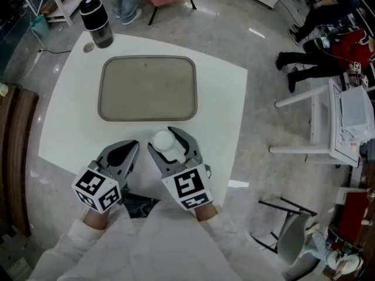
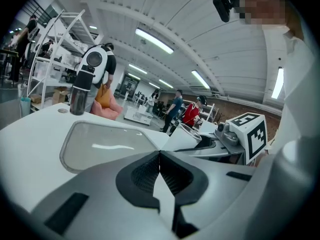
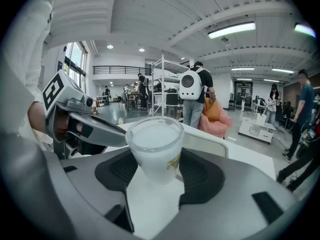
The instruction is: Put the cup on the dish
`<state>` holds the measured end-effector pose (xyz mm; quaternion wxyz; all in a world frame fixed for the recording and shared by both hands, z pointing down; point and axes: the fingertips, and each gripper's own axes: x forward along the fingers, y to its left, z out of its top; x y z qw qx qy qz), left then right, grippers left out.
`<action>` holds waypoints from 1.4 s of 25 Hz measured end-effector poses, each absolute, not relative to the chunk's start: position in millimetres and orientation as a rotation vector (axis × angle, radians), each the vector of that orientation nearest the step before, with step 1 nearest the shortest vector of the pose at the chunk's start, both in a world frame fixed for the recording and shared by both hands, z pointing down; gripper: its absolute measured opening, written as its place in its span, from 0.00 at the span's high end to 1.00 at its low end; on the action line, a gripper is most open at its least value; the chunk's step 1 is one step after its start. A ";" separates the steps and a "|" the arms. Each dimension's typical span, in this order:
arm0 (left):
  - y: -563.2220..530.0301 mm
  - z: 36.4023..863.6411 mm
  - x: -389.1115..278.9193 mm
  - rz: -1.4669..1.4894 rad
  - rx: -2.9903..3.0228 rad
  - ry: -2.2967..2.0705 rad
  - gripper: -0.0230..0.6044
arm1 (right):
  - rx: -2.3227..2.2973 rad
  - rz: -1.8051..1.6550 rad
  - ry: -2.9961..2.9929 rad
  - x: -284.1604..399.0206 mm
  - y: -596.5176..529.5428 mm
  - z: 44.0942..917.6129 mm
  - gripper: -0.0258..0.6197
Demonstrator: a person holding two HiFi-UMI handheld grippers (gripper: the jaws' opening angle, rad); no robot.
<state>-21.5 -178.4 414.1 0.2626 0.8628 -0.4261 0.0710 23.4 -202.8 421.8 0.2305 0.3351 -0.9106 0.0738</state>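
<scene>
White tabletop (image 1: 225, 92) fills the middle of the head view, with grey floor and people around it. On it, the grey dish (image 1: 146, 89) lies in the upper middle, and a dark bottle (image 1: 96, 22) stands at the upper left. The right gripper (image 1: 162, 139) pinches the frosted cup (image 1: 166, 144) between its wide-set jaws, just below the dish and apart from it. Beside it to the left, the left gripper (image 1: 134, 145) has its jaws pressed together on nothing.
</scene>
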 end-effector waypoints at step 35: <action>-341.5 492.5 -79.5 0.267 2.291 -0.948 0.95 | 1.021 0.341 -2.365 -53.4 -394.2 520.9 0.55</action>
